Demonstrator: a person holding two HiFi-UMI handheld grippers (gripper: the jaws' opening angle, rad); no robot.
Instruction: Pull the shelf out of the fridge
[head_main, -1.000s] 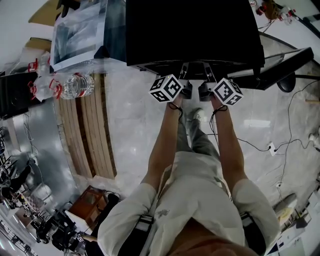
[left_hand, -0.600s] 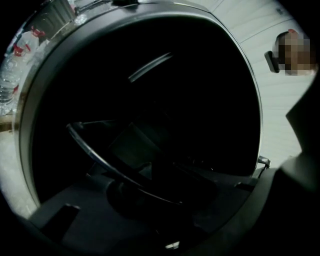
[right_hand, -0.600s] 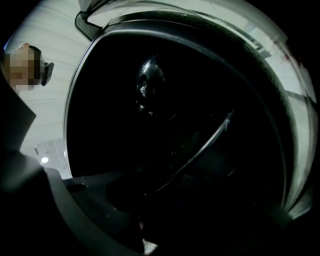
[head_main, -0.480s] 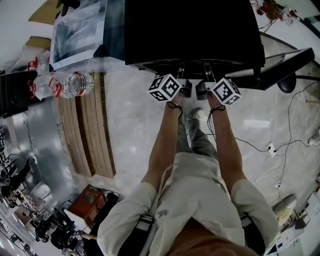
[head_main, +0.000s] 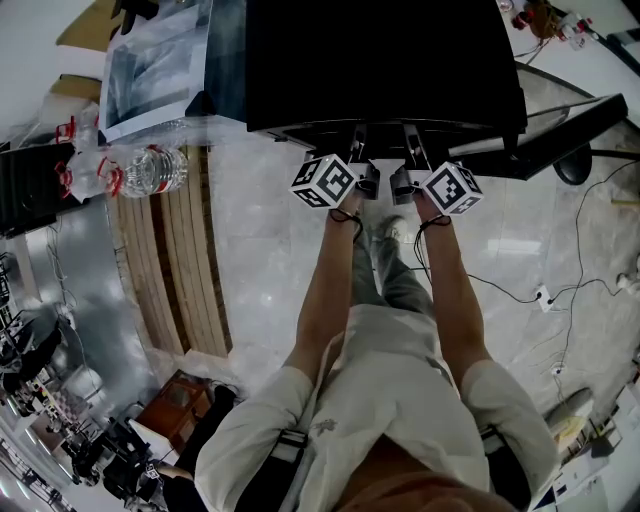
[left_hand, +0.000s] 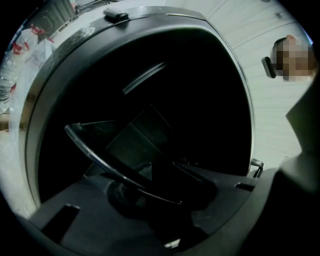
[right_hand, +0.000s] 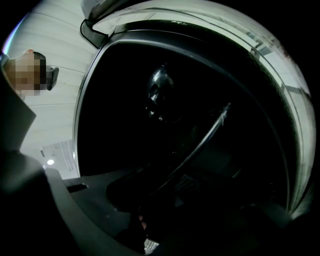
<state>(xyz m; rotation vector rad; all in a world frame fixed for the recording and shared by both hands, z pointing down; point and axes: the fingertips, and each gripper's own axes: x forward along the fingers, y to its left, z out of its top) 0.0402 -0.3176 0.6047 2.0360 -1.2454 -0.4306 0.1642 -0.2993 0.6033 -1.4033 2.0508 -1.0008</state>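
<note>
shelf (left_hand: 131, 150) (thin dark glass, curved smooth rim) is pinched by left tool (head_main: 360, 146) and right tool (head_main: 409, 146).

The black box-shaped fridge (head_main: 385, 60) walled off the way ahead, save for its dark open mouth. There a glass shelf (left_hand: 132, 145) lay across the gap. A black door panel (head_main: 560, 135) stood swung out on the right. Pale marble floor (head_main: 260, 250) left room on the left, up to the slatted wooden pallet (head_main: 170, 270) and the wrapped clear water bottles (head_main: 150, 170).
</note>
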